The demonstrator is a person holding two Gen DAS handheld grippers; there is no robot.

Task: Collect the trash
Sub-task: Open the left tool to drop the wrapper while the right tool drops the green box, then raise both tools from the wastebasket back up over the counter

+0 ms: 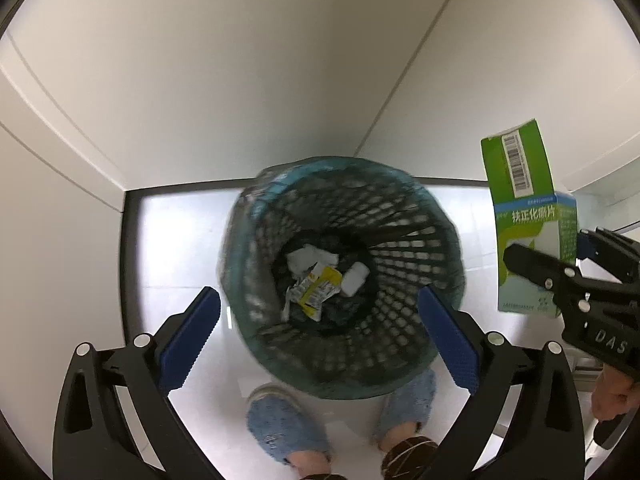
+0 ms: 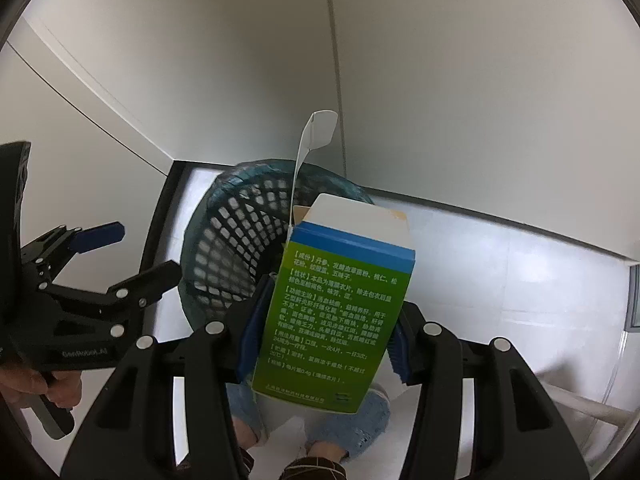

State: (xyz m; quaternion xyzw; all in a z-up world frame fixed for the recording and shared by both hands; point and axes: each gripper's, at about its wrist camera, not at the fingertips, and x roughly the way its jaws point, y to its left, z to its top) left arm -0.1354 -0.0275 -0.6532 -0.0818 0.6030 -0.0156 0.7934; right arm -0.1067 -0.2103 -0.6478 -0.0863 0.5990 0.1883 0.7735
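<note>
Below, dark green mesh plastic wastebasket [image 1: 344, 276] with a thin bag liner, standing on pale floor tiles [image 1: 180, 240] in a corner of white walls [image 1: 240, 80]. Inside at the bottom: crumpled white paper [image 1: 310, 260], a yellow and white printed wrapper [image 1: 318, 290], a small white oblong piece [image 1: 354, 278]. Left gripper [image 1: 318, 334] spread wide above the basket mouth, blue ribbed pads [image 1: 190, 338] well apart, nothing between them. Right gripper [image 2: 324, 334] clamped on a green, blue and white cardboard medicine box [image 2: 336, 320], blue pads [image 2: 252, 336] pressing both narrow sides of the carton. Box upright, printed with Chinese text, top flap [image 2: 320, 130] open and sticking up. From the left wrist view, same box [image 1: 528, 224] off to the right of the basket, barcode panel uppermost, gripped by the black fingers [image 1: 536, 268] of the right gripper, not over the basket opening. From the right wrist view, basket [image 2: 240, 240] behind and left of the box, partly hidden by it; left gripper [image 2: 132, 252] at far left with jaws parted. Beneath both views, frayed blue denim hems [image 1: 280, 428] and dark checked slippers [image 1: 408, 452] of the person close against the basket's near side. Fingers of a hand [image 2: 36, 388] wrapped round the left gripper's handle.
</note>
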